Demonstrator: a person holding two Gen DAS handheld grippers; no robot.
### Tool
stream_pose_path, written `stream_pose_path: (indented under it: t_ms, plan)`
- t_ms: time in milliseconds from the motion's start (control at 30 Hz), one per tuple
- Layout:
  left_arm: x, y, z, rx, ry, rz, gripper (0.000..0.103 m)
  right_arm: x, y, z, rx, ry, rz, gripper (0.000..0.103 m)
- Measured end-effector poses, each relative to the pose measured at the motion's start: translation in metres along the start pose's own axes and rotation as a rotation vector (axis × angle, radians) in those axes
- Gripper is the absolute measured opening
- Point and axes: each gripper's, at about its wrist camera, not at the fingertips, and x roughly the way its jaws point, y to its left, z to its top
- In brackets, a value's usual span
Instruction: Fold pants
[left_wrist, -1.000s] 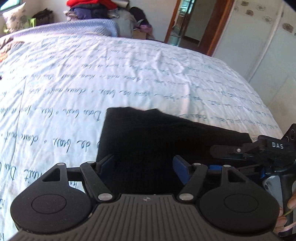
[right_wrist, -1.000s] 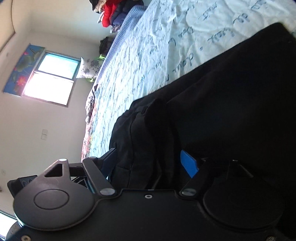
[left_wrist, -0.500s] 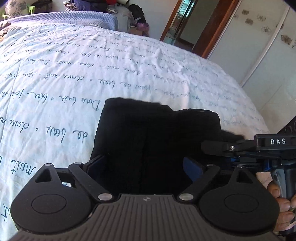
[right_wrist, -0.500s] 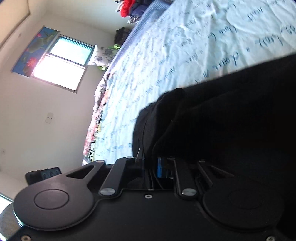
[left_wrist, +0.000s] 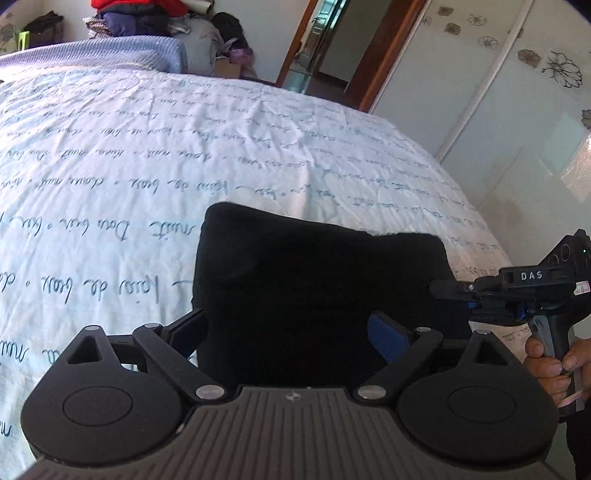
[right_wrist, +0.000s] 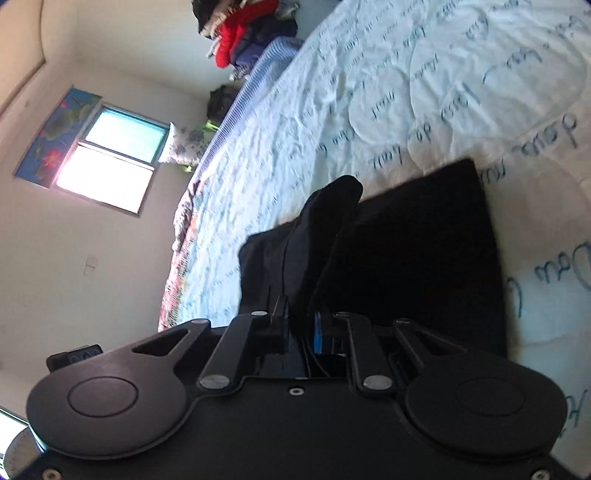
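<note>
Broadly, a bed (left_wrist: 147, 155) under a pale sheet with dark handwriting print fills both views. Black pants (left_wrist: 317, 288), folded to a compact rectangle, lie on it near the closer edge. Left claw (left_wrist: 288, 332) stands wide open above the near side of the pants, pads clear of the cloth. Right claw (right_wrist: 299, 328), rolled on its side, is closed on a raised fold at the pants' edge. A hand (left_wrist: 554, 365) grips the right claw's handle.
</note>
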Motion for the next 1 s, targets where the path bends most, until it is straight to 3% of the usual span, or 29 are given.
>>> stream_pose_path:
  t_ms: [133,367,400,433,500,567,633,667,700,733,800,867,933,1000]
  plan:
    - [0.003,-0.018,0.010,0.054,-0.020,-0.004,0.095,-0.021,0.010,0.010,-0.061,-0.035,0.012,0.014]
    - [0.046,-0.042,-0.003,0.148,0.008,0.067,0.095,-0.012,-0.045,0.002,-0.046,-0.015,-0.162,0.015]
    - [0.054,-0.044,-0.006,0.157,0.014,0.093,0.095,-0.011,-0.046,-0.001,-0.050,-0.031,-0.165,0.016]
    - [0.062,-0.045,-0.010,0.174,0.024,0.125,0.095,-0.012,-0.043,-0.002,-0.056,-0.046,-0.180,0.023]
    - [0.072,-0.048,-0.015,0.213,0.031,0.170,0.095,-0.019,-0.030,-0.002,-0.075,-0.095,-0.231,0.031]
    - [0.074,-0.048,-0.018,0.222,0.025,0.180,0.098,-0.034,-0.007,-0.001,-0.149,-0.205,-0.301,0.031]
    - [0.074,-0.047,-0.019,0.209,0.019,0.176,0.101,-0.047,0.019,-0.002,-0.222,-0.314,-0.277,0.032]
    - [0.075,-0.047,-0.019,0.207,0.020,0.178,0.101,-0.047,0.030,-0.004,-0.233,-0.331,-0.227,0.041]
    - [0.077,-0.048,-0.019,0.209,0.023,0.185,0.101,-0.043,0.039,-0.006,-0.236,-0.321,-0.173,0.063]
    - [0.077,-0.049,-0.020,0.212,0.024,0.191,0.101,-0.035,0.045,-0.008,-0.237,-0.302,-0.132,0.078]
    - [0.078,-0.050,-0.021,0.218,0.024,0.198,0.102,-0.011,0.046,-0.015,-0.233,-0.245,-0.085,0.078]
    - [0.078,-0.051,-0.021,0.216,0.020,0.199,0.102,0.018,0.026,-0.016,-0.172,-0.162,-0.117,0.078]
    - [0.078,-0.050,-0.022,0.216,0.023,0.204,0.102,0.033,-0.001,-0.019,-0.103,-0.137,-0.163,0.060]
    - [0.078,-0.050,-0.024,0.221,0.021,0.201,0.102,0.023,-0.005,-0.016,-0.049,-0.152,-0.134,0.057]
